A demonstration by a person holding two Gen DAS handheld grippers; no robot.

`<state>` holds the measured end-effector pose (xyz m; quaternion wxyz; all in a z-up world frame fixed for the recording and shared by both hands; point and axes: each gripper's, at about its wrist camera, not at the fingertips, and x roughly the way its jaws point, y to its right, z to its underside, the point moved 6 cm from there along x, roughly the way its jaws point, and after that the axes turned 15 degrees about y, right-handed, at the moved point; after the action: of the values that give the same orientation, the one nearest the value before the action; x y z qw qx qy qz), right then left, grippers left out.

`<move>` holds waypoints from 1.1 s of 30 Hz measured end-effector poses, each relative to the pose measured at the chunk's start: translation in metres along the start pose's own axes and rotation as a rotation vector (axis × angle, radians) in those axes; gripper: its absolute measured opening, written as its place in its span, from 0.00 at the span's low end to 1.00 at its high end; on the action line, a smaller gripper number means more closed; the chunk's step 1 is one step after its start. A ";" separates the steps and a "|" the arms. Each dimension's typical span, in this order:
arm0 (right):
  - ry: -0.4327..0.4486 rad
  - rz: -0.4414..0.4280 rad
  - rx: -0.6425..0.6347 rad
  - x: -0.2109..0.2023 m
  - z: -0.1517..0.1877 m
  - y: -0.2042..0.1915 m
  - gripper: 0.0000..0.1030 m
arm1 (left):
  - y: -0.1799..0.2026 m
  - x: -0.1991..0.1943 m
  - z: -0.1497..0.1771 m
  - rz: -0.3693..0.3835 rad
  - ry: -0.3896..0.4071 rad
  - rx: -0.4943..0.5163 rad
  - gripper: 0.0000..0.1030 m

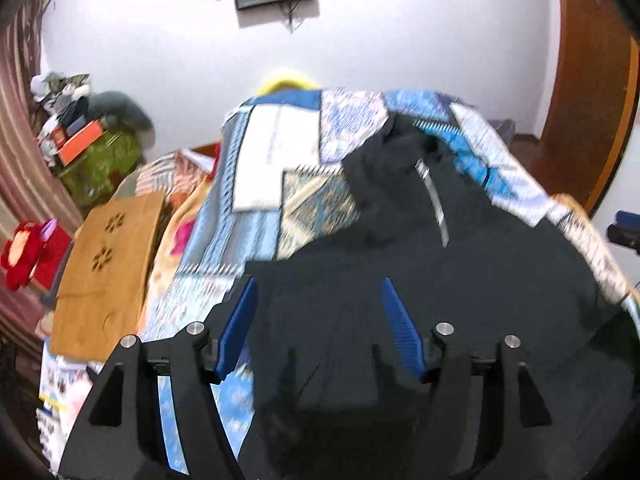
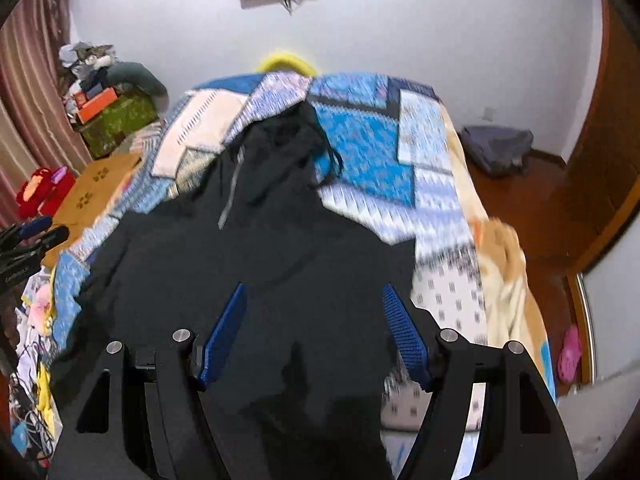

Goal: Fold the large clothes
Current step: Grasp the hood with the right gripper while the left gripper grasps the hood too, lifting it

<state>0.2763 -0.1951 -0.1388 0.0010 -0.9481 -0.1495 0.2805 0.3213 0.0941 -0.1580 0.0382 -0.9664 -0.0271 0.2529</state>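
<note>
A large black zip-up garment (image 1: 420, 264) lies spread on the blue patchwork bedspread (image 1: 256, 216), its silver zipper (image 1: 434, 200) running toward the collar at the far end. My left gripper (image 1: 318, 284) is open over the garment's near left part, blue pads apart. In the right wrist view the same black garment (image 2: 256, 248) covers the bed's middle. My right gripper (image 2: 314, 288) is open above its near right edge. Neither gripper holds cloth. The left gripper (image 2: 32, 236) shows at the left edge of the right wrist view.
The bedspread (image 2: 368, 148) drapes the bed. A brown cardboard box (image 1: 108, 264) and a red plush toy (image 1: 28, 252) sit left of the bed. A green box with clutter (image 1: 100, 156) stands at the far left. A dark bag (image 2: 496, 152) lies on the wooden floor.
</note>
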 end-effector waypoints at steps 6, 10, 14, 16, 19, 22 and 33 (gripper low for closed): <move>0.053 -0.041 0.015 0.027 -0.033 -0.004 0.65 | 0.018 0.049 -0.041 0.062 0.024 -0.041 0.62; 0.030 -0.081 0.048 0.060 -0.051 -0.002 0.65 | 0.031 0.099 -0.051 0.105 -0.025 -0.074 0.62; -0.001 -0.112 0.118 0.104 -0.070 0.005 0.65 | 0.039 0.149 -0.057 0.120 -0.067 -0.101 0.62; -0.013 -0.116 0.153 0.129 -0.079 0.008 0.65 | 0.041 0.174 -0.061 0.130 -0.079 -0.119 0.62; -0.033 -0.109 0.206 0.163 -0.088 0.013 0.65 | 0.044 0.211 -0.065 0.134 -0.104 -0.150 0.62; -0.079 -0.103 0.268 0.202 -0.089 0.018 0.65 | 0.049 0.245 -0.063 0.121 -0.131 -0.159 0.62; -0.257 -0.021 0.306 0.299 -0.050 0.020 0.63 | 0.065 0.322 -0.022 0.116 -0.251 -0.183 0.28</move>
<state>0.5469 -0.1254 -0.2574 0.1291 -0.8917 -0.1136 0.4186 0.6151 0.0512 -0.3012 -0.0683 -0.9266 0.0012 0.3698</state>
